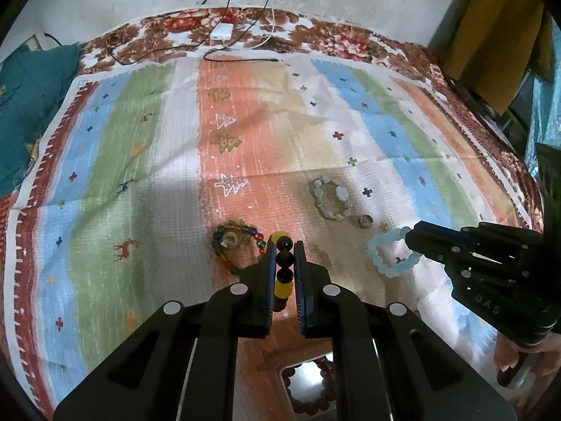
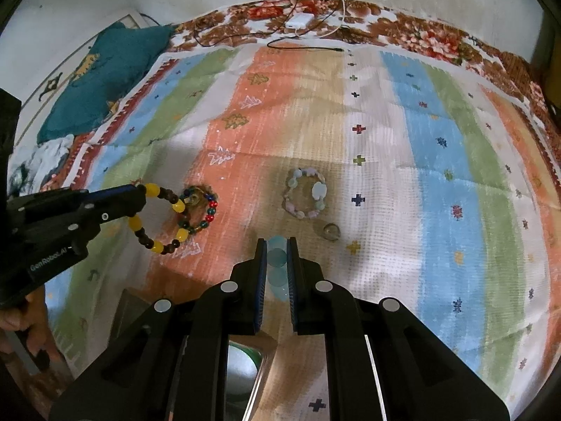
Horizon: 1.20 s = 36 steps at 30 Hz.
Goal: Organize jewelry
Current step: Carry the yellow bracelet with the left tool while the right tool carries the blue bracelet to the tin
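Now we have a bracelet in each gripper, and both hang clear above the striped cloth [image 1: 157, 133]. Our left gripper [image 1: 283, 245] has its fingers narrowed onto the yellow bracelet [image 2: 154, 219], whose beads stack in a line along the gap between the fingers while the loop dangles below them. Our right gripper [image 2: 277, 245] is clamped the same way on the blue bracelet [image 1: 389, 254], its pale beads running lengthways between the fingers. What the next move turns on, we judge, is the box [image 1: 308, 379] lying below and behind both sets of fingers, close to us: in the left wrist view it shows between the gripper arms with a dark red bracelet [image 1: 308, 405] already inside, and in the right wrist view its shiny wall sits low and to the left. We reckon the left hand is nearer to it, so each loop would have to come back toward us and down. Counting: five bracelets in all, two held, one in the box, and two on the cloth ahead, a multicolour bracelet [image 2: 200, 212] and a pastel bracelet [image 2: 306, 193]. One ring [image 2: 331, 231] lies just beside the pastel one.
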Tool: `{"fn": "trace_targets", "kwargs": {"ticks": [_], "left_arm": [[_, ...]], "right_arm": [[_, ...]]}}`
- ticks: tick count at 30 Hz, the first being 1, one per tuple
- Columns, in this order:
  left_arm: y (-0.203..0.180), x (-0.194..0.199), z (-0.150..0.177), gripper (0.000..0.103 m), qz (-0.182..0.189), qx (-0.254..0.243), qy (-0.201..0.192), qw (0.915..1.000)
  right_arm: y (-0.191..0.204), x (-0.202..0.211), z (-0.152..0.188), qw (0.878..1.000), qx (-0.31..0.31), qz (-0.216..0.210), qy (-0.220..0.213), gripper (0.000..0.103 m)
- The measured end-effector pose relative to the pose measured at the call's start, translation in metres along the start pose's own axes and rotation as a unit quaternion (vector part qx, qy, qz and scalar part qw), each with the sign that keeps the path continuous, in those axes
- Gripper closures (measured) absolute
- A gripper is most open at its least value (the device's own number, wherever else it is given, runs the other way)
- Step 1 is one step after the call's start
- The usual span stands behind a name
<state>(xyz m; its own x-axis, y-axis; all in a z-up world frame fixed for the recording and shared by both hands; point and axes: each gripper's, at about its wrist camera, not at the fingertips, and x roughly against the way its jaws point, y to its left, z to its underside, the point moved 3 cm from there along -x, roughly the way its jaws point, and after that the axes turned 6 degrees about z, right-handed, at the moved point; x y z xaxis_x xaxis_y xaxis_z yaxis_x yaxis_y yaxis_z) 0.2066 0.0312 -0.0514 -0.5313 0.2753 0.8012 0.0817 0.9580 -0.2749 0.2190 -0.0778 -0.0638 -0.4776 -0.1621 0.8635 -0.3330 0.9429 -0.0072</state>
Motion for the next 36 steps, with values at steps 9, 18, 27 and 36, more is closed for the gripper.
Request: {"fn": "trace_targets", "kwargs": {"ticks": [9,18,27,36], "left_arm": [[-0.007,0.014,0.005,0.094,0.012,0.003,-0.012,0.9998],[-0.018,0.034,0.014,0.094,0.021,-0.004,-0.031,0.9993],[-0.027,0.050,0.021,0.094,0.022,-0.016,-0.047,0.9985],[-0.034,0.066,0.033,0.094,0.028,-0.020,-0.060,0.9976]], "right_arm": [[0.007,0.019,0.005,1.000,0.008,-0.002,-0.020,0.091],[0.010,0.041,0.010,0.999,0.009,-0.016,-0.040,0.091],[0.017,0.058,0.016,0.998,0.017,-0.025,-0.057,0.091],[0.023,0.076,0.028,0.996,0.024,-0.039,-0.071,0.091]]}}
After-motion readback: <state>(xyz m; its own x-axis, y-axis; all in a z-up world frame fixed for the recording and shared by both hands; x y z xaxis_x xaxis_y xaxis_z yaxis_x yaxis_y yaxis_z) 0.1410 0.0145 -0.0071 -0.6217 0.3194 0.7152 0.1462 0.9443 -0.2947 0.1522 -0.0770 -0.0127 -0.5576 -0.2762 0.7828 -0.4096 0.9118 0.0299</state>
